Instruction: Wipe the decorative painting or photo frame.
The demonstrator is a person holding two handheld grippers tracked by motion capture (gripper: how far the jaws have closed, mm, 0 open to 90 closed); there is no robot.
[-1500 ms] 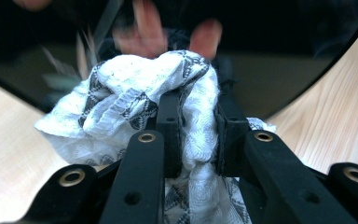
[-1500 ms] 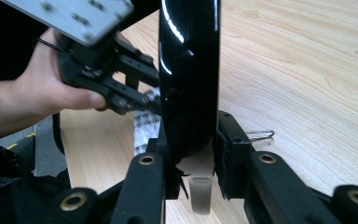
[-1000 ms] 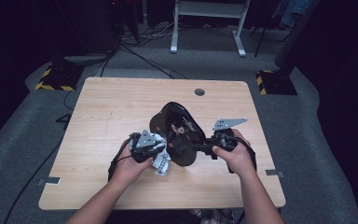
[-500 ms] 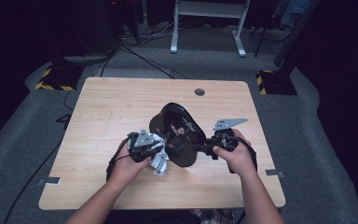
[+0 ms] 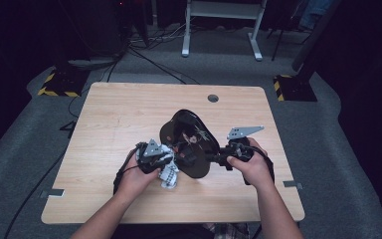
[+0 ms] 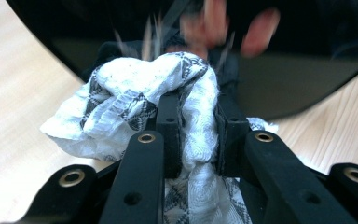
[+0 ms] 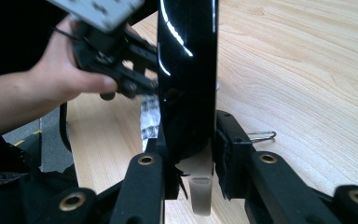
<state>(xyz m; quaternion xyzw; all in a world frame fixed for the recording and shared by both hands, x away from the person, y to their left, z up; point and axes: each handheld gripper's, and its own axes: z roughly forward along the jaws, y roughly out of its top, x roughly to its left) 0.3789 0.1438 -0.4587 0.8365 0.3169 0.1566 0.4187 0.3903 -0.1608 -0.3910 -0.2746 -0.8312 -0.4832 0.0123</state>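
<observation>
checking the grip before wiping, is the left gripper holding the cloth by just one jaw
No: in the left gripper view the white patterned cloth is pinched between both jaws of the left gripper.

black tool [image 6: 198, 135], brass-coloured screws, perhaps bare forearms

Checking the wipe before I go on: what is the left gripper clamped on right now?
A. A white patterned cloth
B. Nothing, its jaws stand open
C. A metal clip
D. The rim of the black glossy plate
A: in the left gripper view the left gripper pinches the bunched white patterned cloth between its jaws, pressed against the black glossy plate.
</observation>
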